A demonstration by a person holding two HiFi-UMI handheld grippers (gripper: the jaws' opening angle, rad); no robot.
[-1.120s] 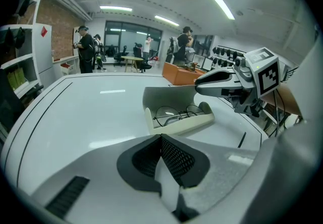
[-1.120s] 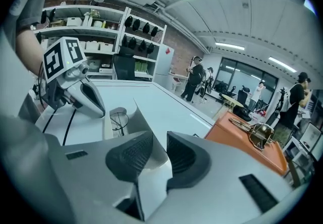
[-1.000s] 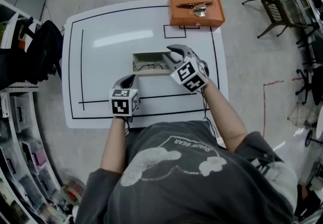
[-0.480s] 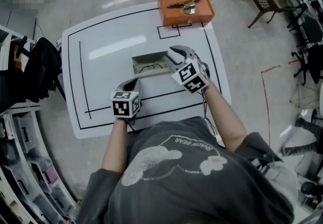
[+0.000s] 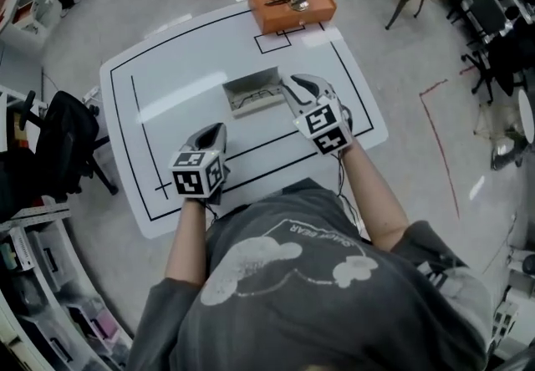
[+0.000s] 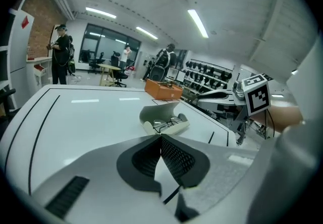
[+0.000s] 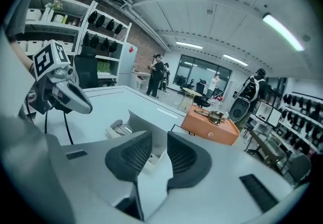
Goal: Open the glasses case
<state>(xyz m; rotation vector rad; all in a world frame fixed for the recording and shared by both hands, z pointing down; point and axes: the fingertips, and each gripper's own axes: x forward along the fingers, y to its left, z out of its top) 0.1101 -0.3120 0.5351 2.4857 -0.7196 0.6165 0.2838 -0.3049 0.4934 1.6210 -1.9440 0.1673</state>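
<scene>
The pale glasses case lies open on the white table, lid raised at the back, glasses inside. My right gripper is at the case's right end with its jaws a little apart and closing. In the right gripper view the case shows through the gap, just beyond the pads, which do not press on it. My left gripper is shut and holds nothing, short of the case's front left corner. In the left gripper view the case lies ahead of the shut gripper.
An orange box with a metal object on top sits at the table's far edge, right of centre. A black chair stands left of the table and more chairs at the far right. Black lines mark the tabletop. People stand far off in the room.
Both grippers have lifted and drawn back a little from the case; the left one now sits clear of its front corner. The case stays open. The head camera has shifted.
</scene>
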